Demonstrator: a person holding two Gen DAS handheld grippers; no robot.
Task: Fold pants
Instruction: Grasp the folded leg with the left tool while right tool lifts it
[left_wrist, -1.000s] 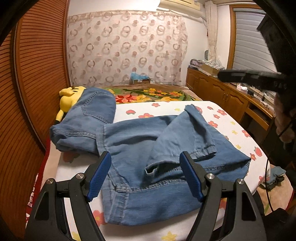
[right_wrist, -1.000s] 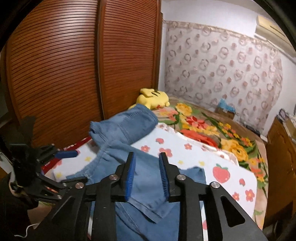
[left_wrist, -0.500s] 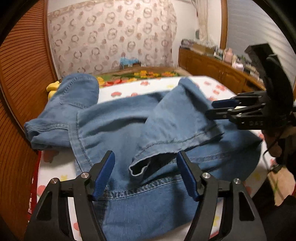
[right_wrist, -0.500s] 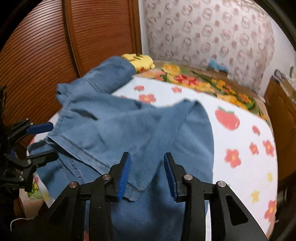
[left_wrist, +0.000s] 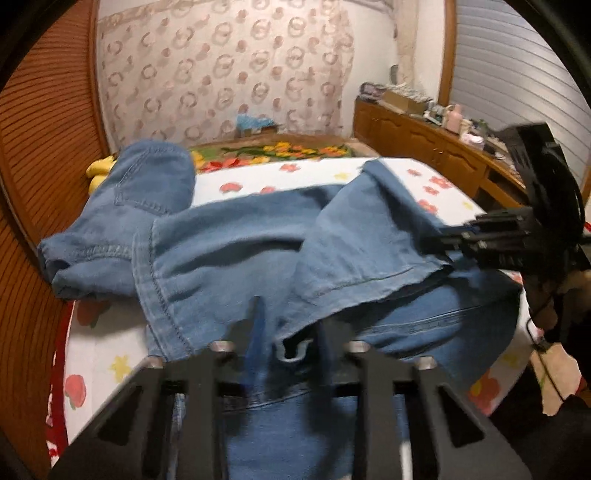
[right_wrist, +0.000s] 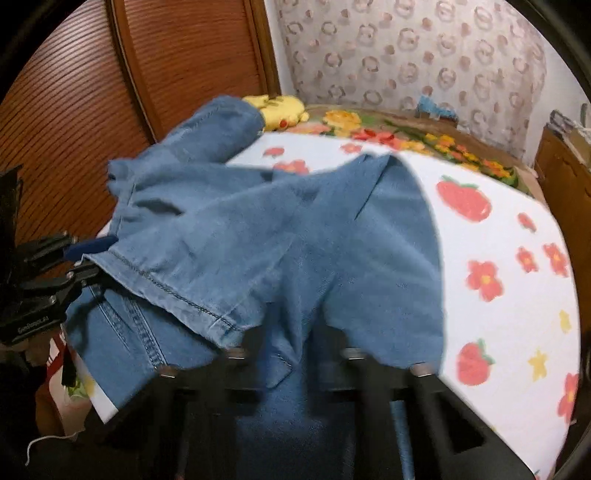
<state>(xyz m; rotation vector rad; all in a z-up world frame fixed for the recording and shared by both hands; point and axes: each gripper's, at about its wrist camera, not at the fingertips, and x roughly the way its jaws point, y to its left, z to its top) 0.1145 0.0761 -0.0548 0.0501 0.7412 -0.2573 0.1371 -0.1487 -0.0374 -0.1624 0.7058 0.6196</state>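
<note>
Left wrist view: one pair of soft blue denim pants (left_wrist: 236, 254) covers the bed (left_wrist: 258, 177); left tool (left_wrist: 290, 345), closing, pinches its hem at 6 o'clock, and right tool (right_wrist: 286, 343) grips the hem too.

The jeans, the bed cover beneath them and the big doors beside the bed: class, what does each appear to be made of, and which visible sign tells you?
Jeans: soft, washed blue denim, probably cotton; stitched hems and limp folds show it.
Bed cover: thin matte printed cloth, white with red flowers and strawberries; fibre unclear.
Doors: reddish-brown louvred wood or a wood-look finish, slightly glossy, with fine horizontal slats.
</note>
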